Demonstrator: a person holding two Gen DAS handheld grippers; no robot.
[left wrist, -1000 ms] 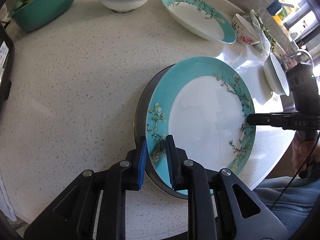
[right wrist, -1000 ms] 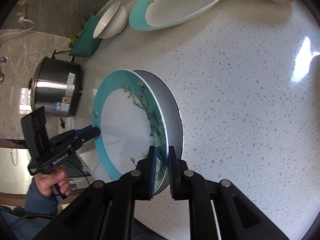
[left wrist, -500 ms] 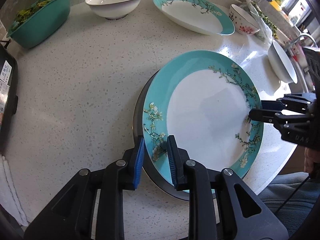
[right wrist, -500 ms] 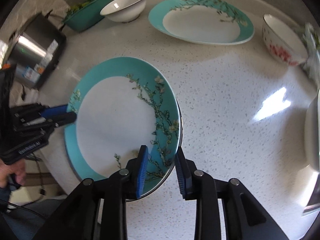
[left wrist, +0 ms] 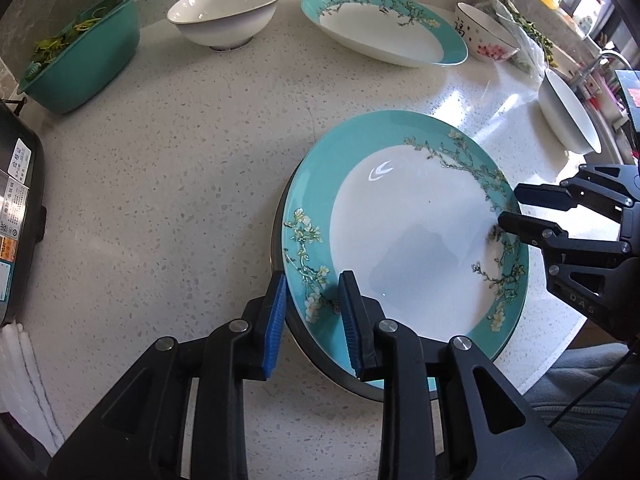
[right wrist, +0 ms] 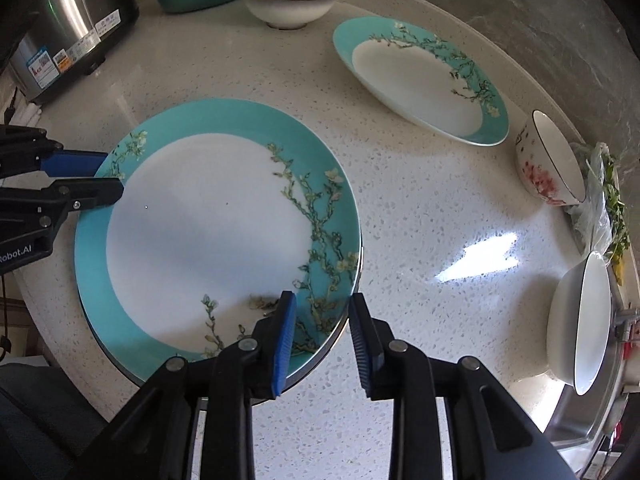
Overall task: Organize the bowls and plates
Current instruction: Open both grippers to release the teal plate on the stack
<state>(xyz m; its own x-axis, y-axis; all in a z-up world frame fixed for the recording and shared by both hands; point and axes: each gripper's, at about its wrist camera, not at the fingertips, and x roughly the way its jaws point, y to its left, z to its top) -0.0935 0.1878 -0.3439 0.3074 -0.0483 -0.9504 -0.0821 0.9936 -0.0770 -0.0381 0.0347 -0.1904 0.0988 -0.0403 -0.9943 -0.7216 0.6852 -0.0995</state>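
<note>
A teal-rimmed blossom plate [left wrist: 400,240] [right wrist: 200,220] lies flat on a dark plate [left wrist: 332,380] near the counter's front edge. My left gripper [left wrist: 313,280] [right wrist: 112,176] straddles its left rim. Its jaws are opening, and the rim sits between the pads without being pressed. My right gripper [right wrist: 323,298] [left wrist: 510,206] straddles the opposite rim with a clear gap on both sides, open. A second matching plate [left wrist: 384,36] [right wrist: 420,80] rests at the back. A white bowl [left wrist: 224,12] [right wrist: 290,0] stands to its left.
A small floral bowl [left wrist: 484,36] [right wrist: 548,164] and a bag of greens [right wrist: 604,200] sit at the back right. Another white bowl [left wrist: 568,116] [right wrist: 580,320] stands by the sink. A teal basin [left wrist: 80,68] and a rice cooker [right wrist: 68,28] stand at the left.
The teal plate went from tilted to flat on the dark plate. Both grippers loosened from its rim. The right gripper rolled and swung round to point down.
</note>
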